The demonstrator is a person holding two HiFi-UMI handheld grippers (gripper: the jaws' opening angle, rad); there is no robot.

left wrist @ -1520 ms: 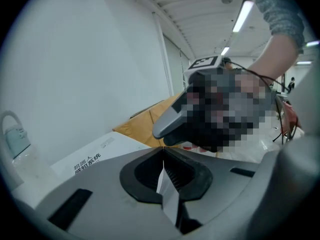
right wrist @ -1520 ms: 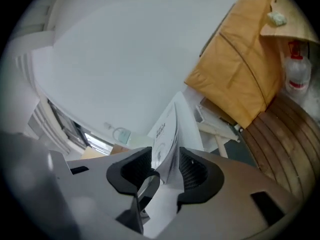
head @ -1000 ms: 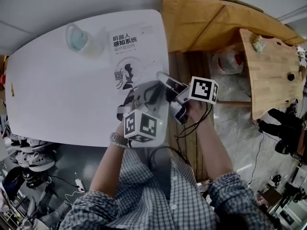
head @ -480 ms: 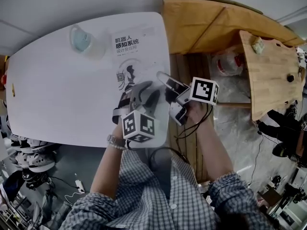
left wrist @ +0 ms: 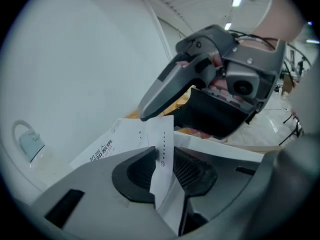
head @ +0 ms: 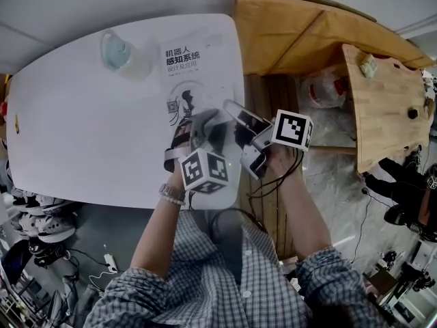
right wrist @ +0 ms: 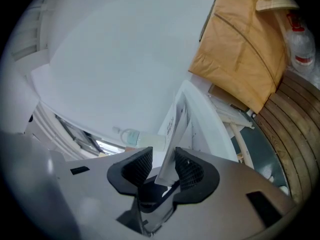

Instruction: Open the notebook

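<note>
The notebook (head: pixel 186 67), white with dark print on its cover, lies at the white table's (head: pixel 82 135) far right. Both grippers are at its near right corner. My left gripper (head: pixel 194 130) is open; its jaws (left wrist: pixel 165 169) have just been closing a little, with a lifted printed page (left wrist: pixel 163 144) standing loose between the pads. One of the right gripper's fingers (left wrist: pixel 170 84) hangs just above that page. My right gripper (head: pixel 232 118) is shut (right wrist: pixel 164 169) on the raised cover edge (right wrist: pixel 176 126), which stands nearly on edge.
A small clear pale-blue object (head: pixel 116 53) sits on the table left of the notebook. Brown cardboard (head: pixel 300 26), a wooden board (head: pixel 382 101) and a plastic bottle (head: pixel 324 87) lie right of the table. The table's near edge is just below the grippers.
The left gripper has shifted a little farther over the table toward the notebook and tipped downward. The right gripper has stayed where it was.
</note>
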